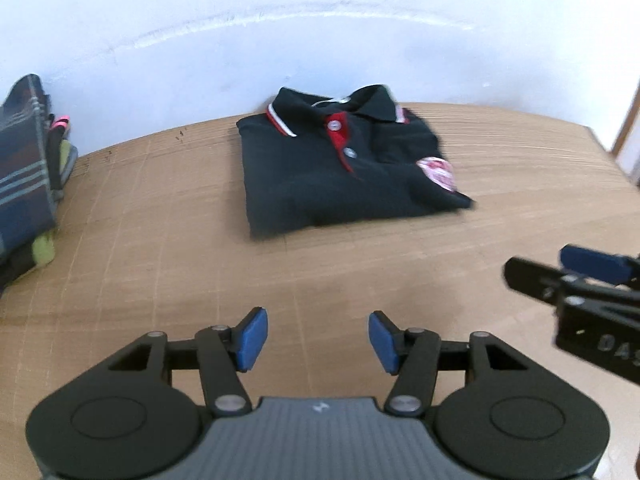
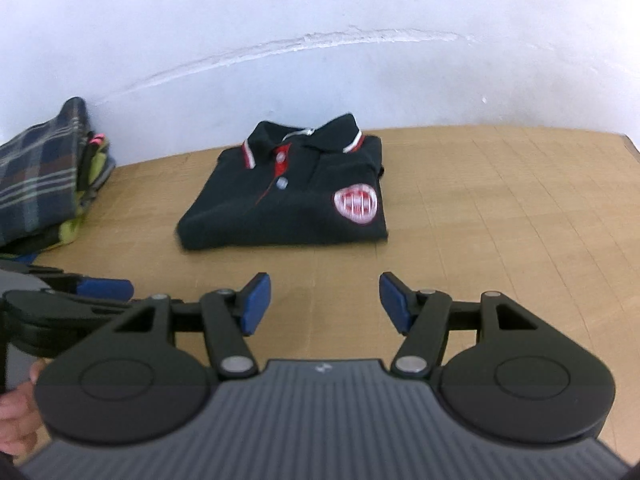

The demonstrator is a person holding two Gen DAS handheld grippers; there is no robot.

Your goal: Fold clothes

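Observation:
A black polo shirt (image 1: 344, 168) with a red placket, red-and-white collar trim and a round red-white badge lies folded into a neat rectangle on the wooden table (image 1: 160, 240), near the back wall. It also shows in the right wrist view (image 2: 288, 200). My left gripper (image 1: 316, 340) is open and empty, hovering above the table in front of the shirt. My right gripper (image 2: 324, 304) is open and empty too, also short of the shirt. The right gripper shows at the right edge of the left wrist view (image 1: 576, 280); the left gripper shows at the left of the right wrist view (image 2: 80, 292).
A pile of clothes topped by a blue plaid garment (image 1: 24, 176) sits at the table's left, against the white wall (image 1: 320, 40); it also shows in the right wrist view (image 2: 40, 184). The table's right edge (image 2: 632, 148) lies far right. A hand (image 2: 16, 412) shows at lower left.

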